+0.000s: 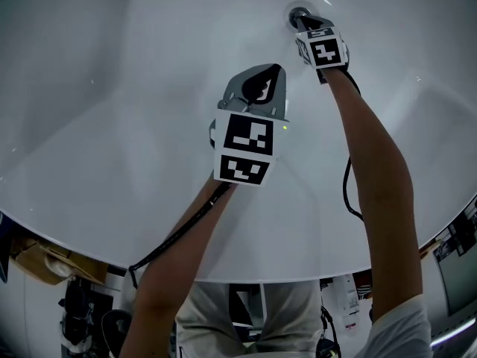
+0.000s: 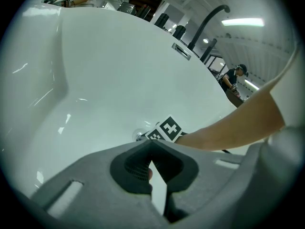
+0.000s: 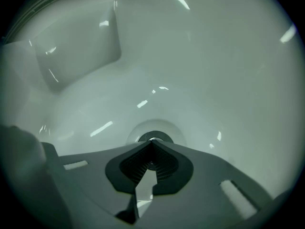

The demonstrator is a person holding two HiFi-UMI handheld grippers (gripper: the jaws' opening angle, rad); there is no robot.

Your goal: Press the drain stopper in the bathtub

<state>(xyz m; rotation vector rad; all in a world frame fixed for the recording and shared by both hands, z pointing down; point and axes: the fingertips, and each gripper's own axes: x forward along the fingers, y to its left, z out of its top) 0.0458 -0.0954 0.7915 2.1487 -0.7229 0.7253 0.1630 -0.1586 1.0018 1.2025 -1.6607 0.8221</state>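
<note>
We judged the pressing step to be in hand: the right gripper (image 1: pixel 303 21) was down at the far end of the bathtub (image 1: pixel 141 88), its jaws closed tip to tip with nothing between them, and those tips sat right at the drain stopper (image 1: pixel 297 12). In the right gripper view the closed tips covered the near edge of the stopper's dark ring, which lay in a shallow round dip in the tub floor. We could not tell whether they were already touching it. The next move, as we read it, called for a short, straight push down on the stopper's middle, kept centred so the tips would not skid off onto the slick enamel. The left gripper (image 1: pixel 274 71) hung over the middle of the tub, well apart from the drain, also closed and empty. The tub was glossy white, bare and dry-looking, with light streaks on its curved walls. Beyond its rim, the left gripper view showed a dark curved spout (image 2: pixel 209 19), a ceiling light (image 2: pixel 242 21) and another person (image 2: pixel 235 78) at work in the distance.
</note>
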